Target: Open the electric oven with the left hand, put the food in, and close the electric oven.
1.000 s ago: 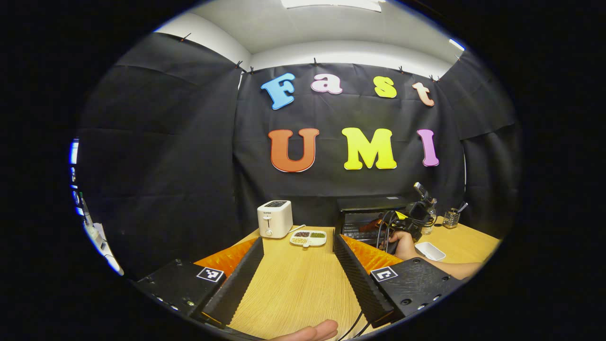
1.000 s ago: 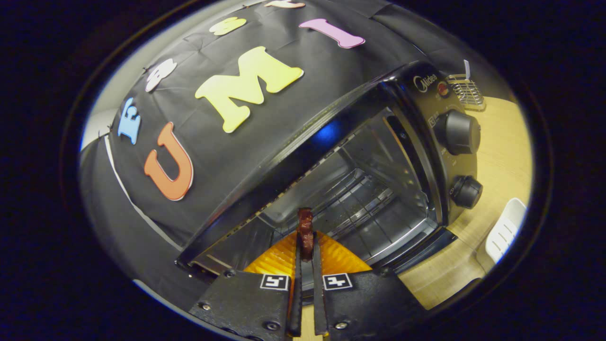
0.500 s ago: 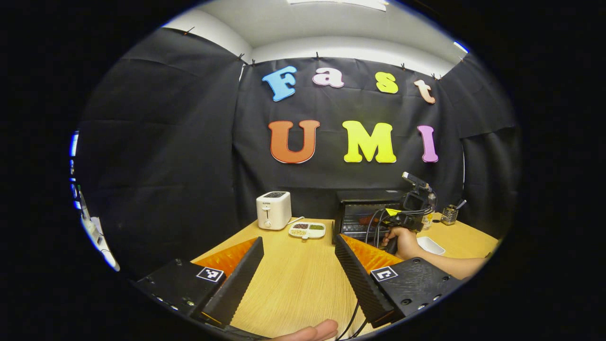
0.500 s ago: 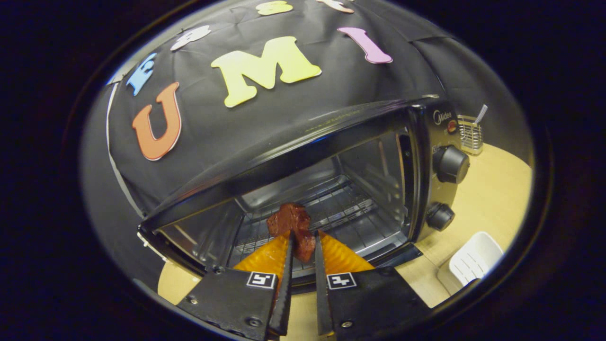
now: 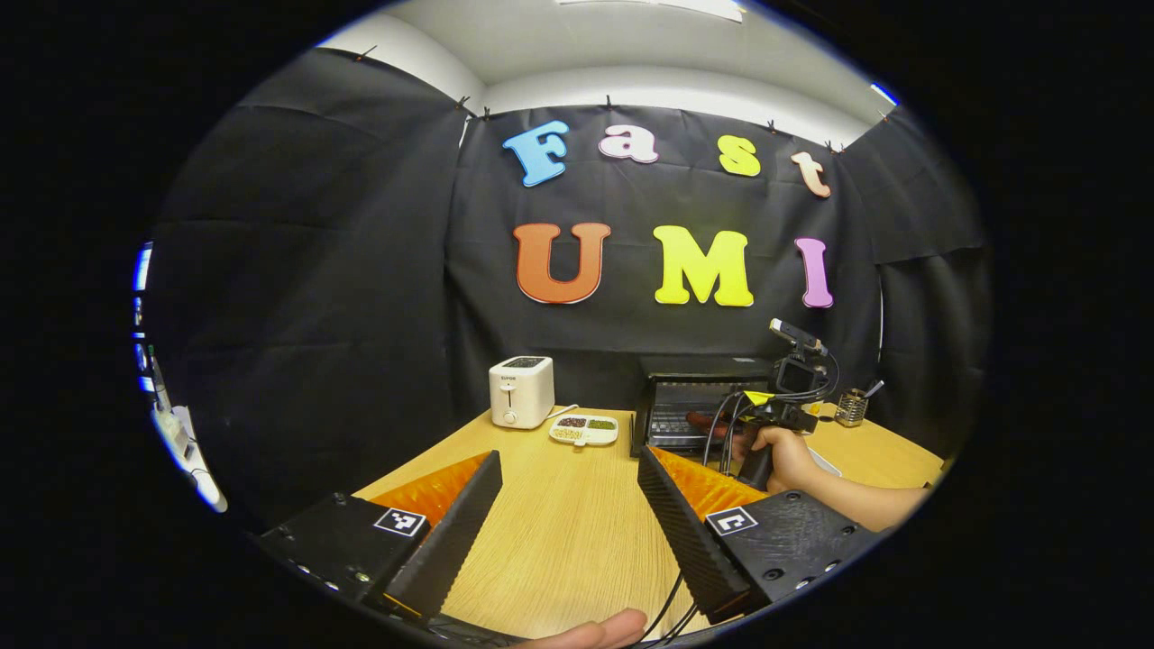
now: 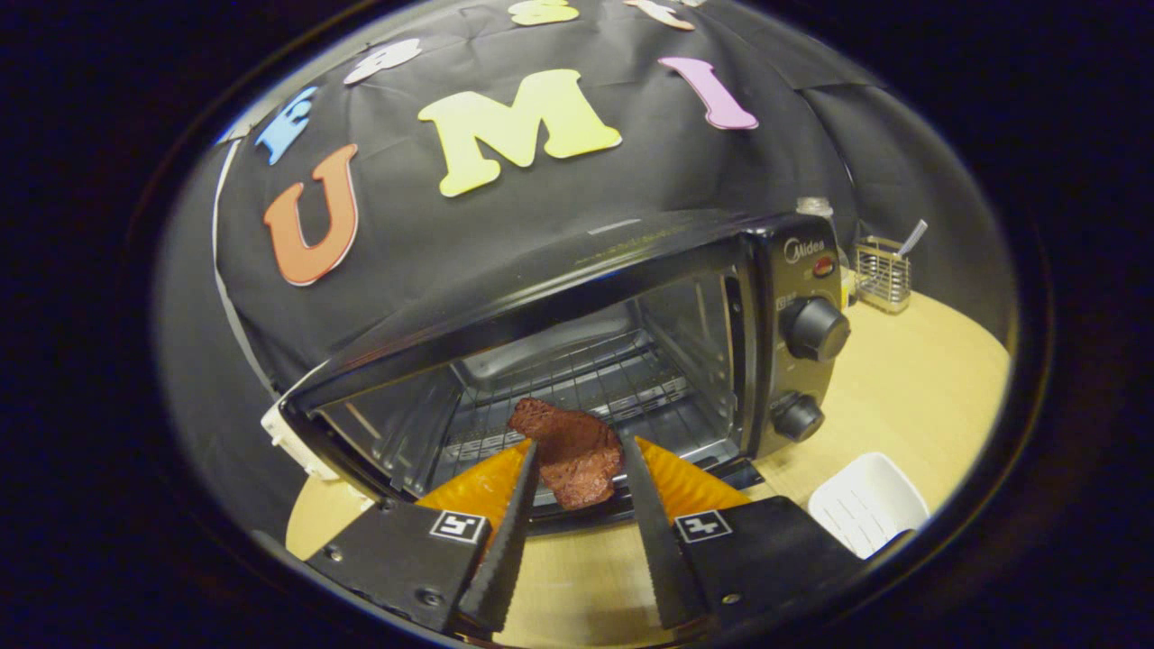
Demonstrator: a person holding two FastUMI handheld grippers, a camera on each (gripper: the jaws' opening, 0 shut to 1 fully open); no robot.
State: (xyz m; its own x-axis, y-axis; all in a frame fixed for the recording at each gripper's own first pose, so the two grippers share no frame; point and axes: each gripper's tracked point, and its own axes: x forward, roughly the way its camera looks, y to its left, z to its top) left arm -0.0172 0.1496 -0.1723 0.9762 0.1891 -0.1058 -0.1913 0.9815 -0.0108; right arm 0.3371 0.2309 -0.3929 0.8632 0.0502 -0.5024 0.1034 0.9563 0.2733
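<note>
Overhead, white ceiling (image 5: 622,45) — below, wooden table (image 5: 568,532).

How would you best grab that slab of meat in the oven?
Pinch it across its width, one finger on each side edge. The meat is a flat slab at the front of the oven, whose walls and roof close it in, so come straight in through the open front.
</note>
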